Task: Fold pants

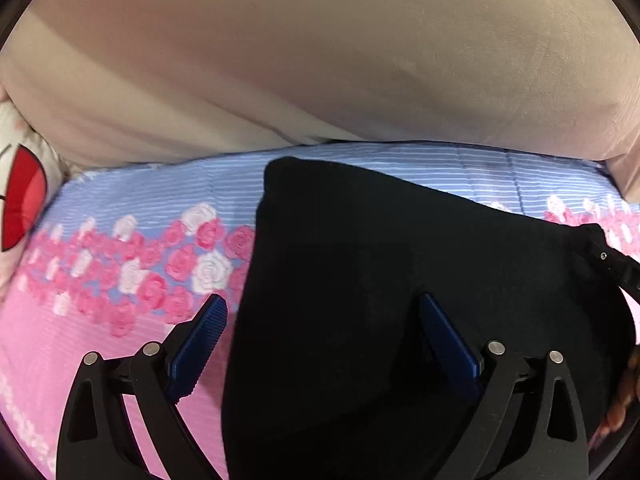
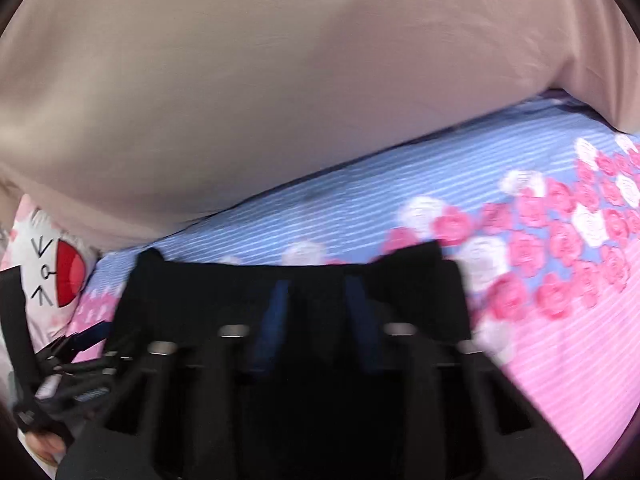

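Black pants (image 1: 380, 264) lie on a pink and blue floral bedspread (image 1: 100, 280). My left gripper (image 1: 320, 312) is open and empty, its blue pads (image 1: 200, 344) straddling the pants' left edge. In the blurred right wrist view, my right gripper (image 2: 316, 312) has its blue pads (image 2: 276, 320) close together on a fold of the black pants (image 2: 200, 300), holding it just above the bed. The right gripper's black frame (image 1: 608, 260) shows at the right edge of the left wrist view. The left gripper shows at the lower left of the right wrist view (image 2: 80, 352).
A beige padded headboard or wall (image 1: 320, 60) rises behind the bed. A white pillow with a red print (image 2: 52, 276) lies at the left. The bedspread (image 2: 560, 320) stretches to the right.
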The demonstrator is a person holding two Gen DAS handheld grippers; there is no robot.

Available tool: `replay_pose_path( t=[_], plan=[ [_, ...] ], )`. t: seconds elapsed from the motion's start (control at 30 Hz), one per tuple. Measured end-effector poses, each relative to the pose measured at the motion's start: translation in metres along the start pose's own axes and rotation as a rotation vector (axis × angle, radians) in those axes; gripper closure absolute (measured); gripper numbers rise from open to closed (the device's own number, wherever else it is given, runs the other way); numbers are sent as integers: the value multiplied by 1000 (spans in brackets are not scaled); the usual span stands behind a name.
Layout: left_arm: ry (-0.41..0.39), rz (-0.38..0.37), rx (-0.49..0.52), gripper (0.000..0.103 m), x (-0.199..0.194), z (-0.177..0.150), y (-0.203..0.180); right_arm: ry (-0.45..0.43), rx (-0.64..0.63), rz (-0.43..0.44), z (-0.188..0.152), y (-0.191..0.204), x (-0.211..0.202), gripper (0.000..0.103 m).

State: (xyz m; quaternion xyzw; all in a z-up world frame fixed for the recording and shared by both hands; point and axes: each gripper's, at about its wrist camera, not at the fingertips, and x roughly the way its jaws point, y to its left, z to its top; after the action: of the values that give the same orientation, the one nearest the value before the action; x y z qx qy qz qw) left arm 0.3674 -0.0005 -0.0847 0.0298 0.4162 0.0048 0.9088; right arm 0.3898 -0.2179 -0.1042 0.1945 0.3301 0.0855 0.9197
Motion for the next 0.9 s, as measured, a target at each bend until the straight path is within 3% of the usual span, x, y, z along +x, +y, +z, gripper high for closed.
replay_pose_path(
  t=[0.13, 0.2, 0.23, 0.3, 0.37, 0.43, 0.47, 0.53, 0.57, 0.6, 0.67, 0.7, 0.73, 0.77, 0.8, 0.87, 0.9],
  plan=[
    [-28, 21, 29, 5, 0, -2, -5, 7, 76, 57, 2, -19, -1, 103],
    [-35, 40, 33, 5, -2, -2, -5, -8, 127, 50, 5, -25, -21, 101],
    [-39, 52, 37, 5, -3, -2, -6, -33, 129, 61, 3, -23, -34, 96],
    [-41, 55, 40, 5, -4, -2, -6, -56, 44, 125, -5, 6, -60, 96],
    [-37, 47, 32, 5, -3, -1, -3, -15, -34, 113, -19, 21, -65, 96],
    [-36, 44, 31, 5, -3, -1, -3, 39, -55, 22, -28, 10, -52, 101],
    [-34, 41, 29, 5, -3, 0, -3, 47, -22, 31, -30, -8, -43, 103],
    [-26, 28, 21, 5, -2, 0, -2, 32, 124, 129, -28, -35, -47, 103],
    [-26, 31, 21, 5, -2, 0, -2, 21, 187, 105, -27, -39, -57, 103],
    [-28, 34, 27, 5, -2, -1, -1, 2, 184, 127, -26, -35, -68, 96],
    [-28, 27, 23, 5, 0, -1, 1, -9, 109, 177, -31, -18, -88, 96],
    [-27, 17, 16, 5, 1, -2, 3, 6, 62, 172, -36, -11, -92, 96],
    [-26, 11, 10, 5, 1, -2, 4, 40, 0, 114, -45, -8, -87, 97],
    [-25, 5, 3, 5, 2, -2, 4, 57, -34, 64, -50, -11, -81, 103],
    [-24, -1, -1, 5, 3, -2, 5, 52, -47, 71, -53, -19, -74, 103],
    [-18, -20, -23, 5, 1, -2, 6, 44, 72, 154, -49, -42, -75, 103],
    [-26, -35, -26, 7, -4, -1, 8, 49, 105, 150, -44, -42, -78, 103]
  ],
)
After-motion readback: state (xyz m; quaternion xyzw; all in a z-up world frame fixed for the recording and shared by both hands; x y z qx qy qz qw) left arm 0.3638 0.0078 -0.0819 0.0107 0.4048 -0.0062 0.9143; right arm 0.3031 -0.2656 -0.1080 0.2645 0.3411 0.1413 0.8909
